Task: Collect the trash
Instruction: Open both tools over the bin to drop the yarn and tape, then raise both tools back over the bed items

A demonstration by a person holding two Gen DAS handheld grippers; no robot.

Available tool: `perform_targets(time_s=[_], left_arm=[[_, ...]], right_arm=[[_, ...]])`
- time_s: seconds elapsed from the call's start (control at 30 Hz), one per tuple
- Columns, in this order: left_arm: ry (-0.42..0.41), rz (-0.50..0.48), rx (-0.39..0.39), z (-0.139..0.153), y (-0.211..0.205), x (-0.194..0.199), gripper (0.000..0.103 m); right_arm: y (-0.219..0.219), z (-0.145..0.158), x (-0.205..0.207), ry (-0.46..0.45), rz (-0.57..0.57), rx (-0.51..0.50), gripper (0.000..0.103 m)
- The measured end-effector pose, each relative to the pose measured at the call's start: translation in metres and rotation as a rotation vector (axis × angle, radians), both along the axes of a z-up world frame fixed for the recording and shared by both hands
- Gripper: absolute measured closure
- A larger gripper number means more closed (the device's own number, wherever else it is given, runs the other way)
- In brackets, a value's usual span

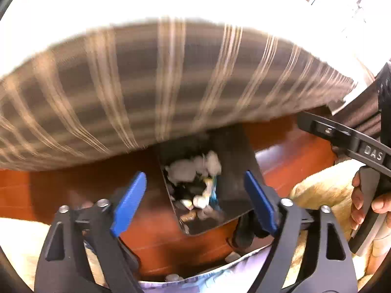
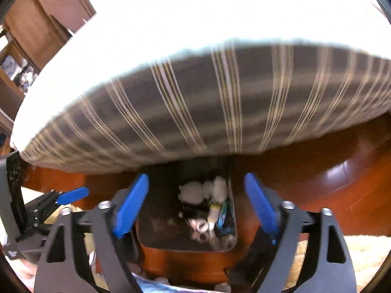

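Both jaws stood wide and empty: left gripper (image 1: 193, 202), right gripper (image 2: 196, 204). Trash bin (image 1: 234, 146), holding crumpled tissues (image 1: 185, 168), lay below between the fingers, its far rim against the bed's striped side (image 1: 146, 85); bare wood floor (image 1: 61, 188) flanked it.

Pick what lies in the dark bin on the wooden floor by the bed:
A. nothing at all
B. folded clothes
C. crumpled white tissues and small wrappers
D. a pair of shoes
C: both wrist views show the bin holding white tissue wads and small wrappers.
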State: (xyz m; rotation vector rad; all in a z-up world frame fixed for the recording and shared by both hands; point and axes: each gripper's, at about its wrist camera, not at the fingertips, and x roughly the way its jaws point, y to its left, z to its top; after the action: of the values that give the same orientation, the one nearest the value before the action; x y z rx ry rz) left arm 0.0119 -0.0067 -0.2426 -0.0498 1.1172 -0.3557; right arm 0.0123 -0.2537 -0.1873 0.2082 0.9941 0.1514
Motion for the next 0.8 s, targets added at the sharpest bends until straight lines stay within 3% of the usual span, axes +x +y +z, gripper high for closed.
perform_targets(time_s=[0.2,0.33,0.47,0.63,0.8], left_arm=[[-0.139,0.043,-0.029,0.081,0.025,0.006,0.010],[-0.243,0.045,0.016,0.129,0.034,0.020,0.008],[-0.287,0.075,0.037,0.163,0.045,0.054,0.008],[-0.313,0.136,0.065,0.185,0.060,0.101,0.008],[-0.298,0.146,0.071,0.185,0.069,0.147,0.008]], right_arm=[[0.005,0.080,0.009,-0.158,0.033,-0.029,0.003],[0.011,0.118,0.039,-0.194,0.058,-0.025,0.003],[0.026,0.146,0.080,-0.220,0.075,-0.055,0.003],[0.048,0.155,0.137,-0.205,0.114,-0.022,0.003],[0.070,0.139,0.191,-0.184,0.096,-0.031,0.004]])
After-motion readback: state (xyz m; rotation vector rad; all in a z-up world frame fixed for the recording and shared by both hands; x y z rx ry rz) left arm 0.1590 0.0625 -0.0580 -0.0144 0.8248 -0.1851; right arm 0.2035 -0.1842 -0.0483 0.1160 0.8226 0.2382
